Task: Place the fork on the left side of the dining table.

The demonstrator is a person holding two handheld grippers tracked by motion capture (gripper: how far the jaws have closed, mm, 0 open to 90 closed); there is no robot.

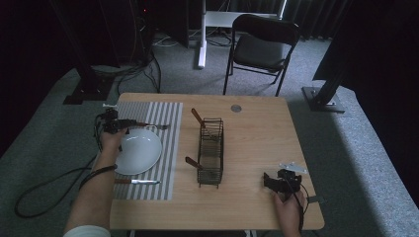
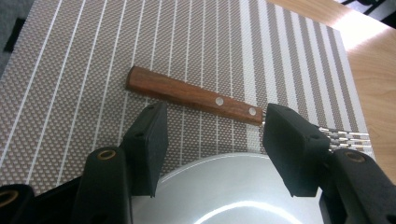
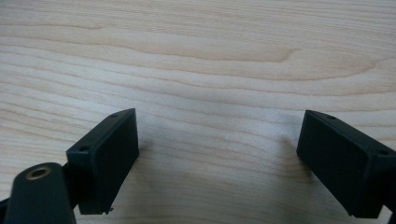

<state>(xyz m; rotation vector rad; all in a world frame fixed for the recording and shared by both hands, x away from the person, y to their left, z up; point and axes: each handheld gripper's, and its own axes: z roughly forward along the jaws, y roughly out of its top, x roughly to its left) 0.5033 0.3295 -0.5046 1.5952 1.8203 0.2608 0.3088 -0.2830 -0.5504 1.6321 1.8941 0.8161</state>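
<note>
- Lying flat on the striped placemat (image 2: 70, 70) toward the desk's far left corner: a fork (image 2: 196, 95) with a riveted wooden handle and metal tines, just beyond the far rim of the white plate (image 2: 233, 196).
- Hovering over that fork: the left gripper (image 2: 212, 133), jaws standing partly apart and straddling the handle's tine end, pads pressing on nothing, gripping nothing.
- Resting near the desk's near right corner: the right gripper (image 3: 219, 158), jaws standing wide over bare wood, holding nothing.
- Judging the fork as light and stiff, unlikely to bend or break; smooth varnished wood probably offering fair grip, the polished metal neck and tines likely slipperier.
- Favouring a hold across the wooden handle near the rivets, where the flat sides are giving the pads a square seat.
- Expecting trouble from how low it is lying: pads probably needing to be touching the mat to be getting under the handle's edges.
- Watching the plate's rim sitting just beside the fork, likely to be nudged by the nearer jaw.
- Standing mid-desk, well apart: a wire caddy (image 1: 211, 150) with more wooden handles.
</note>
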